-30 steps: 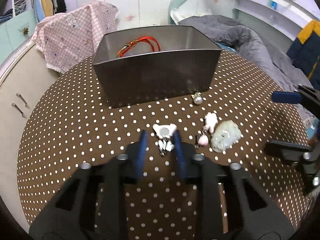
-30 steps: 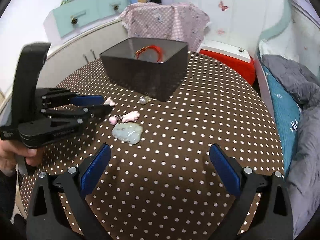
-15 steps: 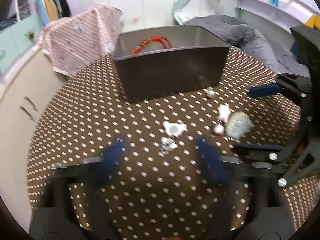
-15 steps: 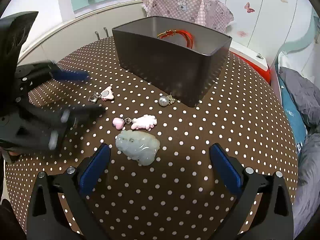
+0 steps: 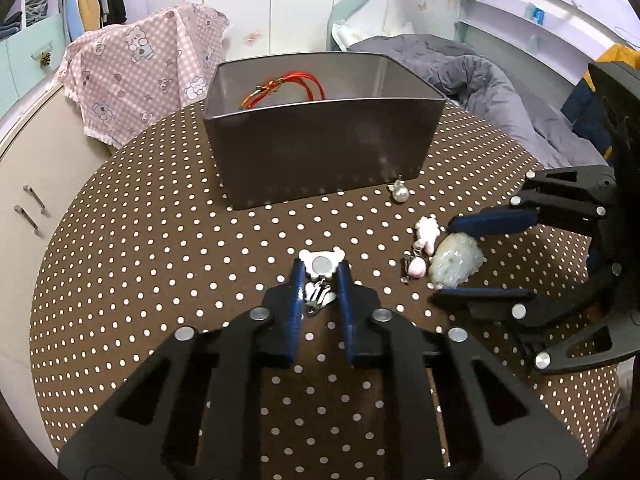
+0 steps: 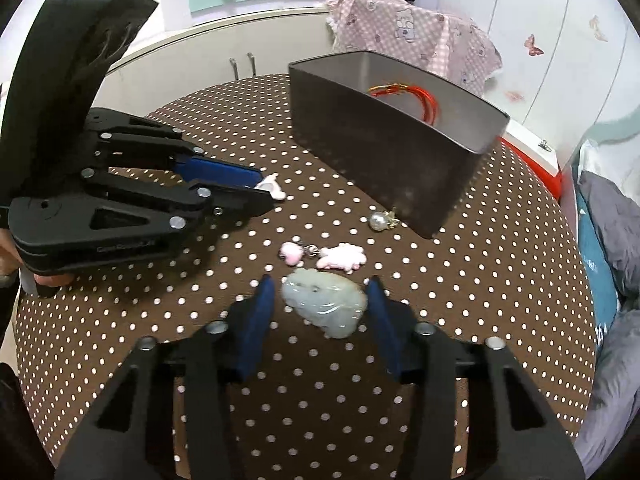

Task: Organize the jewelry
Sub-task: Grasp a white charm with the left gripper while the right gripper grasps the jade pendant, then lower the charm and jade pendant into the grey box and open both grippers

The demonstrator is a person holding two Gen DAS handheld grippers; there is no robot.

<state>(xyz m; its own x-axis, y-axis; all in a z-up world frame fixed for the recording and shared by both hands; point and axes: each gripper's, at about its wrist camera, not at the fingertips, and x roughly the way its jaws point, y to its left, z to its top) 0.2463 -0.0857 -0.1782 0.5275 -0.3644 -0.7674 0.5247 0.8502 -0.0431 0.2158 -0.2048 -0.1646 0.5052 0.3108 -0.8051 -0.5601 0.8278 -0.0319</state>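
My left gripper [image 5: 320, 270] has narrowed around a white bear-shaped charm [image 5: 321, 266] with a silver clasp on the dotted table; the pads touch its sides. My right gripper [image 6: 320, 292] is open and straddles a pale green jade pendant [image 6: 325, 303], also seen in the left wrist view [image 5: 456, 261]. A pink charm pair [image 6: 324, 256] and a pearl charm [image 6: 379, 221] lie between the pendant and the dark metal box [image 6: 384, 152]. The box [image 5: 320, 152] holds a red cord bracelet [image 5: 288, 86].
The round table with a brown polka-dot cloth [image 5: 140, 240] drops off on all sides. A pink checked cloth [image 5: 148, 68] hangs behind the box. A bed with grey bedding [image 5: 460, 76] lies to the right.
My left gripper opened wide, then came down and closed in on the white bear charm. My right gripper moved forward and lower, its fingers now on either side of the jade pendant.
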